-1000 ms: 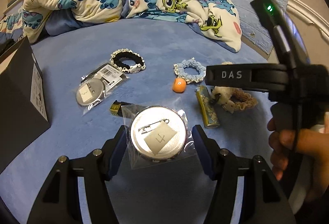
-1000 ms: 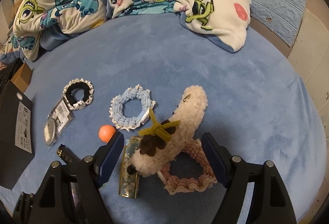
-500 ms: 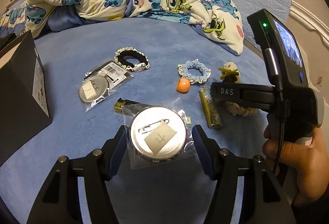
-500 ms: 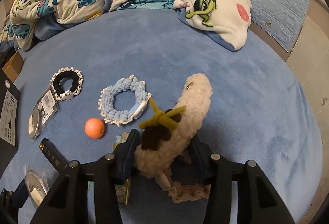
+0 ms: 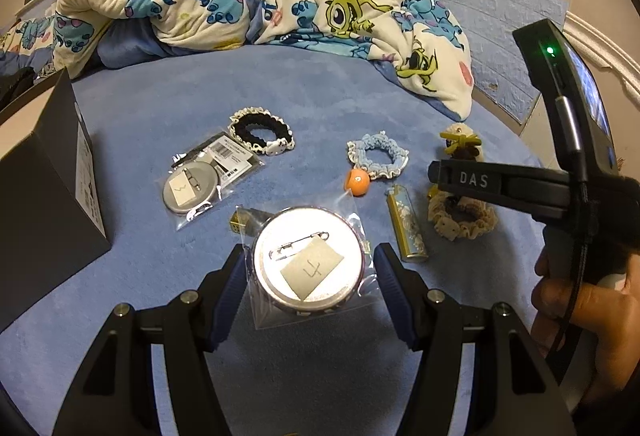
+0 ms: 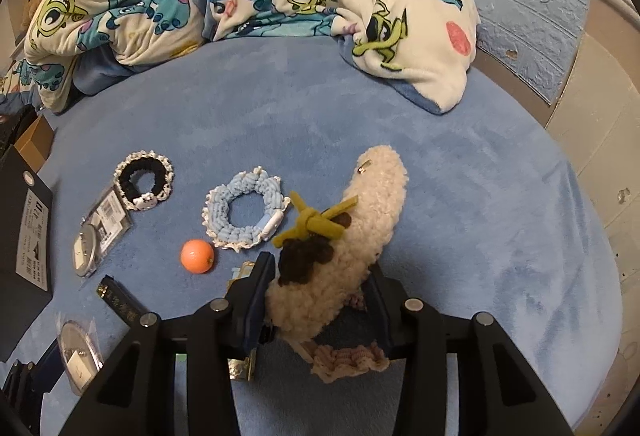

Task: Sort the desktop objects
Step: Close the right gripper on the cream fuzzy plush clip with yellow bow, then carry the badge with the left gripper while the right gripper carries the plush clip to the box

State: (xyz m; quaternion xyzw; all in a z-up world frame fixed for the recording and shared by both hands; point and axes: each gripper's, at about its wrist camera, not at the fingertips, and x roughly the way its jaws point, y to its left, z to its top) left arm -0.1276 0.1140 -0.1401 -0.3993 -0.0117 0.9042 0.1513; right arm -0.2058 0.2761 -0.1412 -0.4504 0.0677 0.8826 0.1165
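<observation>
Grip quality is what matters at this step: the right gripper [image 6: 320, 300] has its jaws pinched on the fleecy hair clip [image 6: 340, 256] near its dark-brown end, and the long cream body sticks out forward past the fingertips. Lifting it cleanly calls for a straight rise, I judge, since the beige scrunchie [image 6: 348, 362] lies directly beneath and its crocheted edge could catch on the pile — a slow lift would show any snag early. The clip is soft boucle fleece, curved like a banana, with an olive felt bow [image 6: 314, 222] knotted across it; such fluff compresses, so the hold may be looser than it looks.

The left gripper [image 5: 310, 276] has its jaws spread to either side of the bagged pin badge [image 5: 308, 264], and whether the pads touch the bag I cannot tell from this angle. That badge is a hard, shiny metal disc with a safety pin and a paper tag, inside slippery clear plastic; closing on the disc's rim rather than on loose film would be safer.

Around them on the napped blue bedcover [image 6: 460, 176] lie a blue scrunchie [image 6: 246, 216], a black scrunchie [image 6: 144, 180], a smooth orange ball [image 6: 197, 255] and a gold lighter [image 5: 406, 224].
</observation>
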